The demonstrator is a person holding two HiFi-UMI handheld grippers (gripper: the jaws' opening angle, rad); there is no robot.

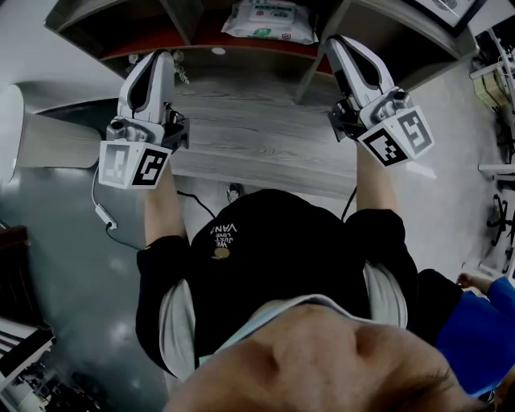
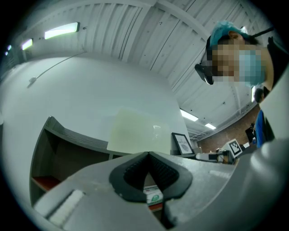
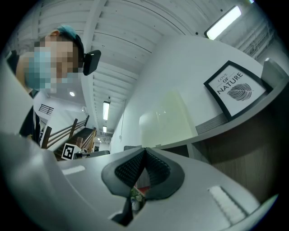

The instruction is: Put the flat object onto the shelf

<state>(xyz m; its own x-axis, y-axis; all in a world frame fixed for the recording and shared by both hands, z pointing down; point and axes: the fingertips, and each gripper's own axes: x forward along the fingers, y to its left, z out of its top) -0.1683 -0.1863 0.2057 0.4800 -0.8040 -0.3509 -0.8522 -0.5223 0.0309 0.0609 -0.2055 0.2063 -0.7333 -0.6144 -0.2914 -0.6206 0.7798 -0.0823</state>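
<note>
- The left hand-held gripper [image 1: 163, 55] [image 2: 148, 153] is clenched: its dark ribbed pads [image 2: 165, 173] meet at the tip, with nothing between them.
- The right hand-held gripper [image 1: 334, 42] [image 3: 144, 149] is clenched too, pads [image 3: 128, 169] together at the tip and empty.
- Each is held up on a raised forearm, tilted a little upward and pointing at the shelf, the left well apart from the right. The marker cubes [image 1: 133, 165] [image 1: 396, 137] sit at the near ends, by the hands.
- Under both hand-held grippers lies the grey wood-grain counter [image 1: 257, 137], bare in the stretch between them.
- Just past the tips stands the shelf [image 1: 426, 48], split by slanted dividers into compartments. The left hand-held gripper points toward the left one, with a reddish floor, and the right toward the divider by the middle.
- The flat pack [image 1: 269, 20] [image 2: 153, 195], white with green print, already lies in the middle compartment, ahead of and between the two hand-held grippers. It touches neither. In the left gripper view it shows through the gap below the closed pads.
- Farther off, up and to the right of the right hand-held gripper, a black-framed leaf print [image 3: 235, 88] [image 2: 183, 144] [image 1: 447, 10] stands on the shelf's top board.
- Behind it rises a plain white wall [image 2: 104, 94].
</note>
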